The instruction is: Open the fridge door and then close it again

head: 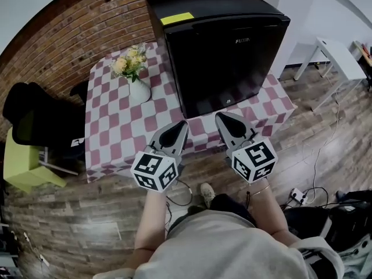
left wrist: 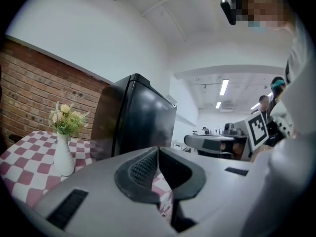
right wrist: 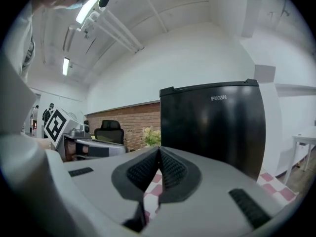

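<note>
Brick wall at the back, wood-plank floor underneath, and a table with a red-and-white checked cloth right in front of me. That's the whole setup. On the right side of that table sits the black mini fridge, front facing me, door closed flush as far as I can see. It's got a yellow sticker on top near the back edge. Left of the fridge on the same cloth there's a white vase with pale yellow flowers, standing upright and clear of the fridge.

Both my grippers are out in front of me, side by side, pointing at the fridge door from about the near edge of the table. My left gripper is clenched tight with nothing in it; in its own view the ribbed pads meet at the tip and only checked cloth shows below them. Same deal with my right gripper: pads pressed together, empty, aimed straight at the fridge front. Neither one touches the fridge.

Off to the left of the table is a black office chair with something lime green just below it. Well off to the right stands a white side table.
</note>
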Tool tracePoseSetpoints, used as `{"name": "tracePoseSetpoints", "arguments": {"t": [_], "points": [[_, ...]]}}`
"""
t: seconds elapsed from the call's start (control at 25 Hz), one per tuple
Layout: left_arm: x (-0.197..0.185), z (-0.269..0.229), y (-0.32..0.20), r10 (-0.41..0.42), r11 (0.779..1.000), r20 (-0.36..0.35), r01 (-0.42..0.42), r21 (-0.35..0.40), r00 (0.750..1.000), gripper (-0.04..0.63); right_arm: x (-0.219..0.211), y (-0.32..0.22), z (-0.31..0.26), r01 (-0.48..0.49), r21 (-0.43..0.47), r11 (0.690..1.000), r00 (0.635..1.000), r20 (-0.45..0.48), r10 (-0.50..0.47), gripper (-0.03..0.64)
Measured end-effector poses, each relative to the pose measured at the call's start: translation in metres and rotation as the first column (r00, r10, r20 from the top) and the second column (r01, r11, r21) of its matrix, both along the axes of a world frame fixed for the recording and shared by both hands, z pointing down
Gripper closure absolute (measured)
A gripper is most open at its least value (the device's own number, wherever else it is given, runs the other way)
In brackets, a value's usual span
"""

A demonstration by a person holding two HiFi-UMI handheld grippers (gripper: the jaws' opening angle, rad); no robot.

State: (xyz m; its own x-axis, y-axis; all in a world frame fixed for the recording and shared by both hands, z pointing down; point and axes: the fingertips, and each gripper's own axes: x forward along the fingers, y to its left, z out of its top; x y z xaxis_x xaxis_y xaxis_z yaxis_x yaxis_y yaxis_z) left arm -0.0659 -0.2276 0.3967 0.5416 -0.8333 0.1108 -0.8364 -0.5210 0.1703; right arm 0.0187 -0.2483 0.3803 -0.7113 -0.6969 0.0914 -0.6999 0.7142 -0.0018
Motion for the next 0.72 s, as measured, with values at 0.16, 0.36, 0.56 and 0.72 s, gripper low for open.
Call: {"name": "tracePoseSetpoints", "arguments": {"t": [0.16, 0.36, 0.56, 0.72], "points": [[0.002, 0.005, 0.011, -0.012, 1.0, 0.018, 0.012, -0.02, 1.0, 0.584, 0.014, 0.014, 0.003, -0.045, -0.022, 0.999, 0.999, 0.025, 0.046, 0.617], [0.003, 0.014, 0.024, -0.026, 0.999, 0.015, 0.026, -0.045, 1.0, 0.584, 0.027, 0.029, 0.01, -0.09, -0.041, 0.995, 0.995, 0.032, 0.092, 0.618], [0.009, 0.019, 0.032, -0.007, 0.999, 0.029, 0.008, -0.05, 1.0, 0.584, 0.038, 0.039, 0.018, -0.117, -0.064, 0.991, 0.993, 0.019, 0.119, 0.618], [0.016, 0.022, 0.034, 0.009, 0.998, 0.052, -0.006, -0.058, 0.999, 0.584, 0.041, 0.043, 0.018, -0.112, -0.075, 0.991, 0.991, 0.061, 0.116, 0.617]]}}
